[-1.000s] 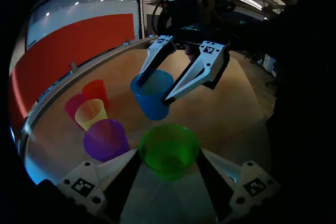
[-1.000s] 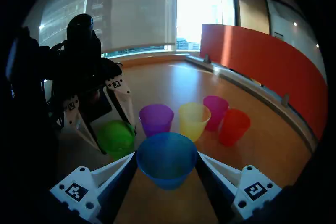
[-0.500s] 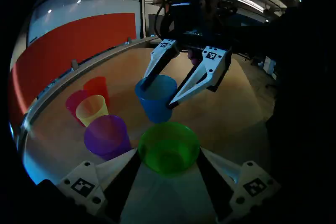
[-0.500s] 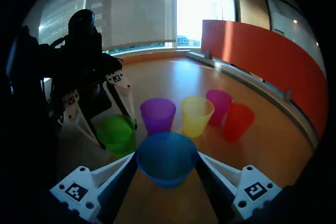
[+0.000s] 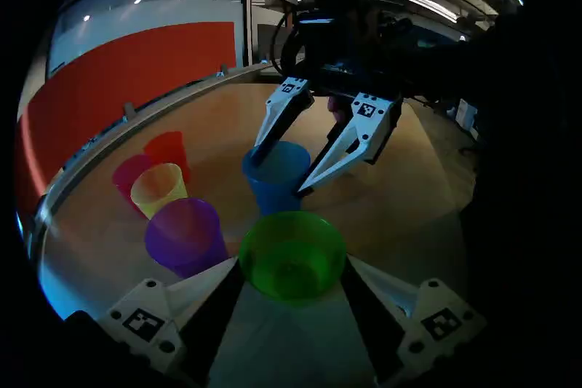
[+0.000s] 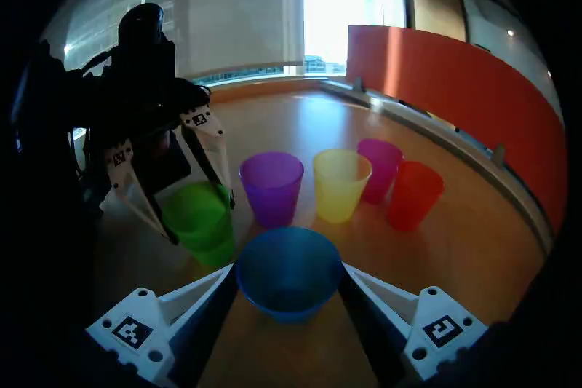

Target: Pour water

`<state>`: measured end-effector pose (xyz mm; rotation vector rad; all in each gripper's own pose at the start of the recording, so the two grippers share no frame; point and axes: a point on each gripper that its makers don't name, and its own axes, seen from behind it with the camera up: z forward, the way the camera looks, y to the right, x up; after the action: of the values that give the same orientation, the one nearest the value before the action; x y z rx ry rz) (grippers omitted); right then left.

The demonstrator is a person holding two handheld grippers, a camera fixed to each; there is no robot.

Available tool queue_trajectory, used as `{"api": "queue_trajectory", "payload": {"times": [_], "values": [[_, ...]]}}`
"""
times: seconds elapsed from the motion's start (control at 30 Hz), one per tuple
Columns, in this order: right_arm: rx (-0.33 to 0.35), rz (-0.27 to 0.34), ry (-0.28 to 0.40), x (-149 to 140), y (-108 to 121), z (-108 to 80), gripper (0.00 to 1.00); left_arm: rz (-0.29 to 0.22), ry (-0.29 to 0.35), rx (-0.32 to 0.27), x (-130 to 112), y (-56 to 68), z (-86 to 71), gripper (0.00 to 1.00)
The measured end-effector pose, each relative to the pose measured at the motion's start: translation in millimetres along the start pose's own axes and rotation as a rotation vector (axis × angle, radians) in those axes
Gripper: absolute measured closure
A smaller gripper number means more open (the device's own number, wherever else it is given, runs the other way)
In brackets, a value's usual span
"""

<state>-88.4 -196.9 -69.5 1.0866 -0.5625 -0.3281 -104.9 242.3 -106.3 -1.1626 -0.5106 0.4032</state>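
Observation:
In the left gripper view my left gripper (image 5: 292,273) is shut on a green cup (image 5: 292,255), upright, held just above the wooden table (image 5: 407,191). Beyond it a blue cup (image 5: 276,173) sits between the fingers of my right gripper (image 5: 276,173). In the right gripper view my right gripper (image 6: 289,280) is shut on that blue cup (image 6: 289,271), its mouth facing me. To the left there, my left gripper (image 6: 196,222) grips the green cup (image 6: 198,220). I cannot tell if either cup holds water.
A row of cups stands on the table: purple (image 6: 272,185), yellow (image 6: 339,183), magenta (image 6: 378,168) and red (image 6: 413,193); the purple cup (image 5: 183,236) and yellow cup (image 5: 158,188) also lie left of my left gripper. An orange wall panel (image 6: 465,89) runs along the table's far edge.
The right gripper with the blue cup has drawn lower and nearer the green cup. The blue cup's mouth now tips slightly more toward its camera. The row of cups stays put.

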Motion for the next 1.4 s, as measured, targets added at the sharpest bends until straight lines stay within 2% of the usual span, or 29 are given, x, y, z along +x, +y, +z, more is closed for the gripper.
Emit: {"api": "queue_trajectory", "payload": {"times": [0.5, 0.8, 1.4], "values": [[-0.006, 0.007, -0.030, -12, 0, -0.1, 0.06, -0.021, -0.009, -0.013, -3, 1.5, 3.7, 0.14], [-0.018, 0.008, -0.038, -16, 3, -1.5, 0.05, -0.001, -0.044, -0.001, -15, 0.3, 6.2, 0.14], [-0.030, 0.014, -0.051, -23, 6, -9.8, 0.05, -0.015, -0.070, 0.027, -29, -4.2, -8.4, 0.13]]}}
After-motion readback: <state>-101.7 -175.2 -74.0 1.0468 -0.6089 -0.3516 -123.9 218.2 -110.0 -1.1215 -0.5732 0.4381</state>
